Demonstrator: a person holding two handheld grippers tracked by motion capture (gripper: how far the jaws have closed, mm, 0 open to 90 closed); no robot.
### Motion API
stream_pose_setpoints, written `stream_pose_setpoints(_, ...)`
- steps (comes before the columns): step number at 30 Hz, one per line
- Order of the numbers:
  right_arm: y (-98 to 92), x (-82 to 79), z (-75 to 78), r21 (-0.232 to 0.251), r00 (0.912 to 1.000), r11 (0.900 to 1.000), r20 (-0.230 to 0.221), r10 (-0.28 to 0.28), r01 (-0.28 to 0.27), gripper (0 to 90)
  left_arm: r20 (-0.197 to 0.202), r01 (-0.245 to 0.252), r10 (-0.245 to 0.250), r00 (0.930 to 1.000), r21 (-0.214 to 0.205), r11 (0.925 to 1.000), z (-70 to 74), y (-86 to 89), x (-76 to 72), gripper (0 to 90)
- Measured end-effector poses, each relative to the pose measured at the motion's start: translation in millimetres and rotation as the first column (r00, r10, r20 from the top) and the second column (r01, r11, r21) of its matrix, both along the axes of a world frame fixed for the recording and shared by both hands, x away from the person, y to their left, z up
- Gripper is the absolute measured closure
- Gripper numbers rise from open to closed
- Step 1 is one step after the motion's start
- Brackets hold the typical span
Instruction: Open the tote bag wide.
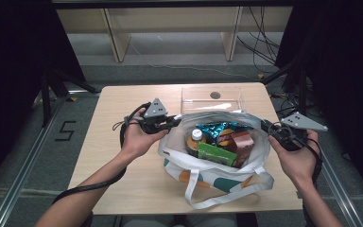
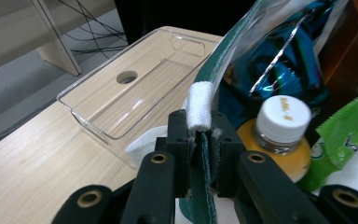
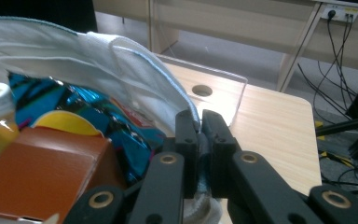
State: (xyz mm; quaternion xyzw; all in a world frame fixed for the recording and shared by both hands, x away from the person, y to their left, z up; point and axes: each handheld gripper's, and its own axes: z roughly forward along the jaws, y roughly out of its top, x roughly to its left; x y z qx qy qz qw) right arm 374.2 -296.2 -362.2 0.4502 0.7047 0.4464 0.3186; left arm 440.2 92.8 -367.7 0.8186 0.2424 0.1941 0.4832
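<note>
Bag (image 1: 217, 177) of white cloth sits in the lower middle of the high view, on the wooden table (image 1: 118, 156), and we hold its mouth open from both sides. Our left gripper (image 1: 174, 121), at the left of centre, has its jaws closed on the left rim of the bag; in the left gripper view the green-edged rim (image 2: 204, 154) is pinched between the black jaws. Our right gripper (image 1: 266, 126), at the right of the frame, has its jaws closed on the right rim, and in the right gripper view the white cloth (image 3: 135, 70) runs down into them. Inside the bag we see a bottle (image 1: 195, 140) with a white cap, a blue shiny packet (image 1: 215, 127), a brown box (image 1: 242, 142) and a green packet (image 1: 216, 154). A clear plastic tray (image 1: 211, 99) stands just behind the bag, toward the top of the table.
</note>
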Motion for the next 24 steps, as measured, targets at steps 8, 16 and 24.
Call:
stream_pose_setpoints(8, -0.4, 14.4, -11.0, -0.052, 0.9992, 0.9986, -0.039, 0.007, -0.009, 86.2, -0.025, -0.028, 0.029, 0.9992, 0.039, 0.9988, -14.5, -6.5, 12.5, 80.2)
stream_pose_setpoints(16, 0.6, 22.0, -22.1, -0.084, 0.9986, 0.9965, -0.053, -0.006, 0.002, 86.1, -0.038, -0.036, 0.039, 0.9985, 0.057, 0.9977, -24.4, -11.6, 17.4, 80.2)
stream_pose_setpoints(24, 1.6, 30.6, -34.7, -0.136, 0.9986, 0.9907, -0.053, -0.009, 0.002, 86.2, -0.049, -0.051, 0.054, 0.9973, 0.066, 0.9965, -38.4, -14.4, 23.4, 80.2)
